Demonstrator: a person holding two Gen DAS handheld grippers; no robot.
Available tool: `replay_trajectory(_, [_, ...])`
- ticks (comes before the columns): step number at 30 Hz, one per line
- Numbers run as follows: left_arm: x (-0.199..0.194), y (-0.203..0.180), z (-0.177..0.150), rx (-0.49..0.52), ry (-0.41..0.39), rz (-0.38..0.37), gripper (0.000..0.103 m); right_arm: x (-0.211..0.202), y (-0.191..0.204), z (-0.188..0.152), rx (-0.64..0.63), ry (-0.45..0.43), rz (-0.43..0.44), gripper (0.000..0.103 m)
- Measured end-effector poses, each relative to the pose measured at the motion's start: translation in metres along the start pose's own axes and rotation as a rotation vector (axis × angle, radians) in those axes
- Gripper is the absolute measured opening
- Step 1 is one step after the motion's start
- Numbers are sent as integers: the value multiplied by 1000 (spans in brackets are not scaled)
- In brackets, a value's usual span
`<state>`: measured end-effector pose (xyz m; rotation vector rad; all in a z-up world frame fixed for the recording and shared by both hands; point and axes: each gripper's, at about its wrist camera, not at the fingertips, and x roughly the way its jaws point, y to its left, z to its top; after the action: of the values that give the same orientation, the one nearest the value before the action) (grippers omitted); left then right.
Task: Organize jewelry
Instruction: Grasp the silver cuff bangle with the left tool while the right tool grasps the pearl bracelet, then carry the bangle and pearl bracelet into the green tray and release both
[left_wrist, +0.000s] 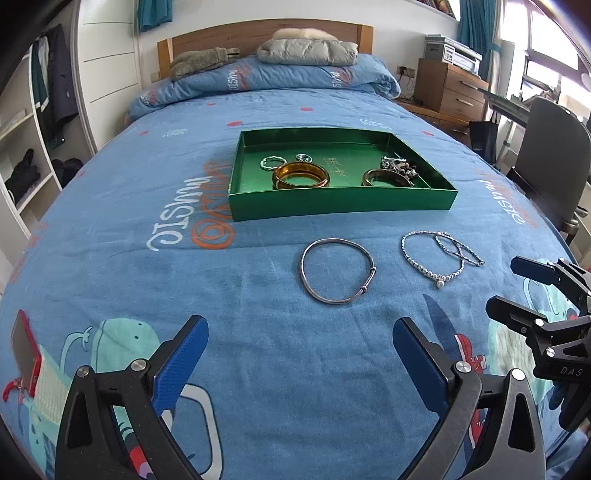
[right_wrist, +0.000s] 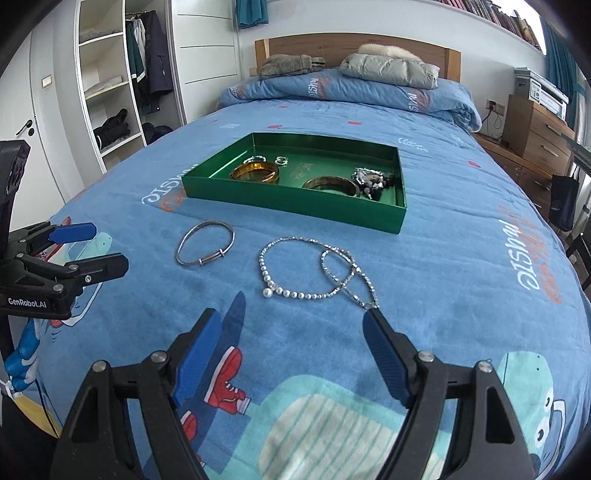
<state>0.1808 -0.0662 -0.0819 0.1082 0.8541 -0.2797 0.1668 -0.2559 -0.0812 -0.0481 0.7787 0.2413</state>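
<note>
Both tools, left tool and right tool, gape empty above the bed, facing silver bangle and pearl necklace awaiting the green tray.

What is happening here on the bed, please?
A person holds two grippers above a blue bedspread, sorting jewelry. Both the left gripper and the right gripper are open and empty. The shallow green tray already holds bangles and rings; a thin silver bangle and a beaded pearl necklace lie outside.
</note>
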Motion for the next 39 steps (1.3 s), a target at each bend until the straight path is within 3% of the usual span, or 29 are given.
replay_trajectory(5, [28,-13,6,41,47,-49,99,18,-10,4,-34,31,-15,78])
replay_trajectory(13, [64,-32,18,96,65,-41,99,55,-15,15,-99,79,16,78])
replay_trajectory(23, [89,-22,30,58,69,-41,98,81,-31,27,-71,90,63,79])
replay_trajectory(28, [91,-21,33,55,57,-52,89,85,-33,29,-60,97,72,77])
replay_trajectory(31, [90,-21,33,60,51,-61,81,81,-38,28,-39,90,62,57])
replay_trajectory(34, [88,-24,33,74,46,-70,72,76,-49,26,2,92,71,18])
replay_trajectory(36, [87,-25,33,79,44,-69,72,73,-53,24,12,100,83,8])
replay_trajectory(39, [87,-24,34,73,42,-71,71,66,-53,19,15,105,91,5])
